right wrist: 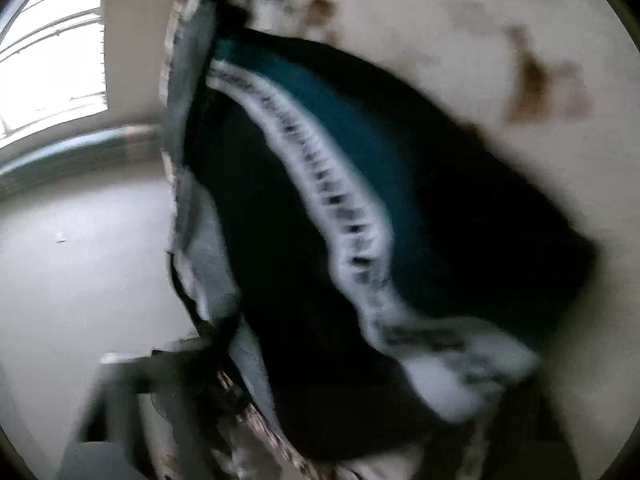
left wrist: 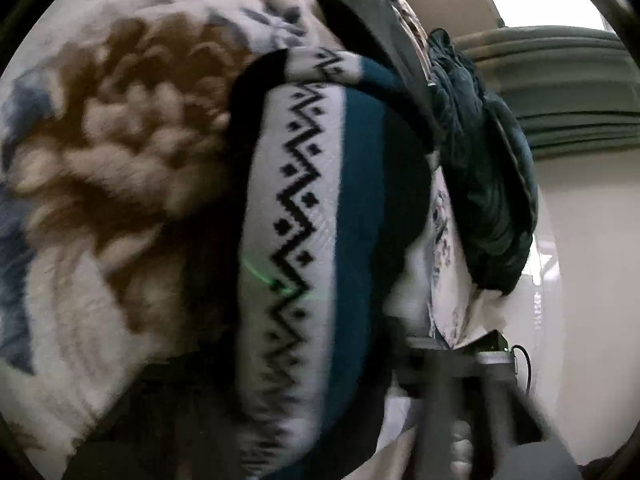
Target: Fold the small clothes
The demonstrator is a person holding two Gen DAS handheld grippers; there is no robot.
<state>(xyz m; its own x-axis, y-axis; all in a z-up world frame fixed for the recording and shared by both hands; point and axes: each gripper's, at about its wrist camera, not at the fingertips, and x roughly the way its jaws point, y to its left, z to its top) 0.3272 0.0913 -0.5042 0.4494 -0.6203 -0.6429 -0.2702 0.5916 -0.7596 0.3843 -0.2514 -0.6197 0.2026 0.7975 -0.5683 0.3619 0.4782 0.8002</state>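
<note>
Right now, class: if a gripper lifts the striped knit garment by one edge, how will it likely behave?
The striped knit garment would probably flop, since it already curves and bunches. It looks light for its size and unlikely to roll. Its woolly texture suggests it will drag, not slide, on the fuzzy floral blanket.

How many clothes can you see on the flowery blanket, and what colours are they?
Striped garment (teal, white, black zigzag): 1
Dark green crumpled garment: 1
Dark grey garment: 1
Total: 3 clothes, all on the flowery blanket. The views are blurred, so more could be hidden.
</note>
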